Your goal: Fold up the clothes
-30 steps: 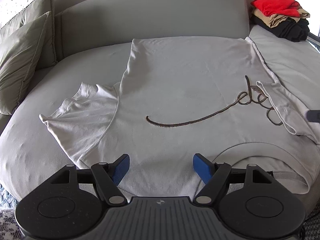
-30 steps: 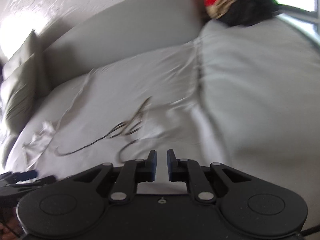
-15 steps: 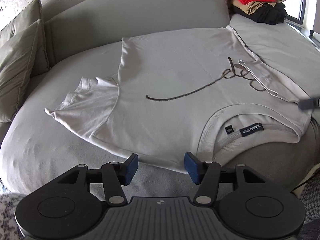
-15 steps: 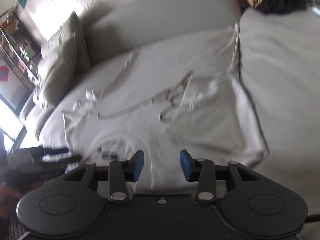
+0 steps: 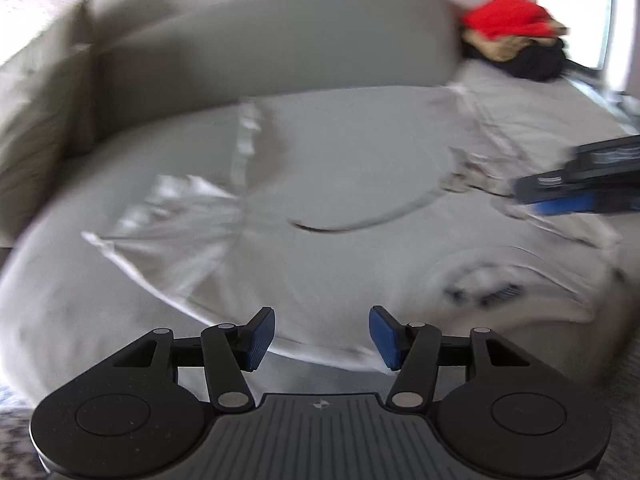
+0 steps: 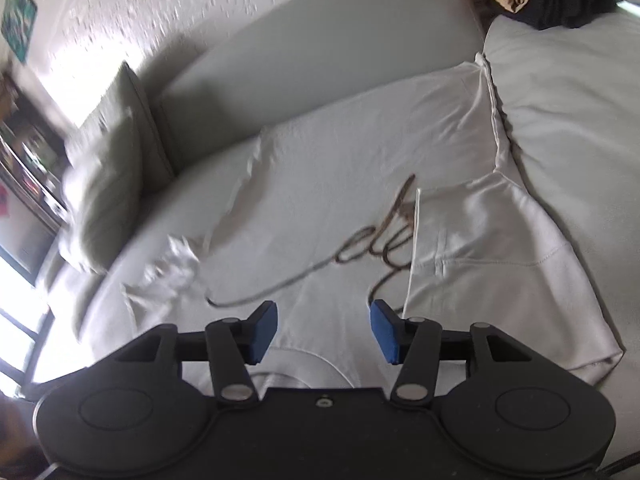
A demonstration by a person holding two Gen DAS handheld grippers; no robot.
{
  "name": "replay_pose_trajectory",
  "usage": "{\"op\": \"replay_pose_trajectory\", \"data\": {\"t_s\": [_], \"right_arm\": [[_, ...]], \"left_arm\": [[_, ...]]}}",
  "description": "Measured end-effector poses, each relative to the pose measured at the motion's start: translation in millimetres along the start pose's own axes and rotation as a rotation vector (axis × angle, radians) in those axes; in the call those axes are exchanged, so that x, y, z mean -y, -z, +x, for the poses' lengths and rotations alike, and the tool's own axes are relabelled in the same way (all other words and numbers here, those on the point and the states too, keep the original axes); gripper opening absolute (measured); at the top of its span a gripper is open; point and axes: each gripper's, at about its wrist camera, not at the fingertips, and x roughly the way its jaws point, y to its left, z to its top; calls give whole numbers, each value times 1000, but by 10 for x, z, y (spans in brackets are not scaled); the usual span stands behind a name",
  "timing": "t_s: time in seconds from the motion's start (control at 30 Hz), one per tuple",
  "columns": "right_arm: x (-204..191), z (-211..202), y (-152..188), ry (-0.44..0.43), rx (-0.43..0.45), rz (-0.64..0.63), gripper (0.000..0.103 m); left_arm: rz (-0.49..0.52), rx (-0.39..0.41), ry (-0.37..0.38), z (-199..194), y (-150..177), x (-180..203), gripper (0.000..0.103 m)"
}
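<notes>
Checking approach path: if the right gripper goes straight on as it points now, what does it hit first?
Probably the white T-shirt with brown script, flat on the grey sofa; the open right gripper aims just beyond its collar. Depth uncertain.

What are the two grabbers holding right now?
Nothing. The left gripper and right gripper both stand open above the white T-shirt, no cloth between their pads.

white T-shirt [image 6: 340, 184] | spread flat on sofa, collar nearest | right sleeve folded inward | dark script print

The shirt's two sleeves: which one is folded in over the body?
The right sleeve, lying flat across the print. The left sleeve sticks out, crumpled.
</notes>
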Motion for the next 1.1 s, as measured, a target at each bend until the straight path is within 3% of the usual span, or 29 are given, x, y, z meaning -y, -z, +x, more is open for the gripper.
{"op": "replay_pose_trajectory", "data": {"t_s": [0.03, 0.1, 0.2, 0.37, 0.5, 0.73, 0.9, 1.0, 1.1], "right_arm": [[-15, 16, 4, -1, -2, 0, 51], [-42, 46, 11, -5, -4, 2, 52], [-52, 39, 14, -34, 4, 13, 54], [-65, 95, 13, -44, -20, 19, 57], [-18, 181, 39, -45, -84, 61, 60], [190, 178, 74, -91, -121, 195, 60], [231, 181, 67, -106, -126, 222, 60], [240, 186, 60, -109, -127, 221, 60], [261, 189, 62, -117, -127, 239, 61]], "left_arm": [[1, -47, 71, 6, 24, -23, 57], [-13, -78, 129, -49, 76, -85, 57], [-73, 1, 129, -247, 47, -328, 59], [-361, 123, -16, -302, -165, -1075, 61], [-643, 82, -74, -80, -227, -1589, 57], [-928, -11, -67, 273, -126, -2080, 49], [-1044, 11, -9, 422, -181, -2341, 48], [-1049, 2, -32, 533, -235, -2432, 45], [-1035, 6, -66, 592, -280, -2469, 35]]}}
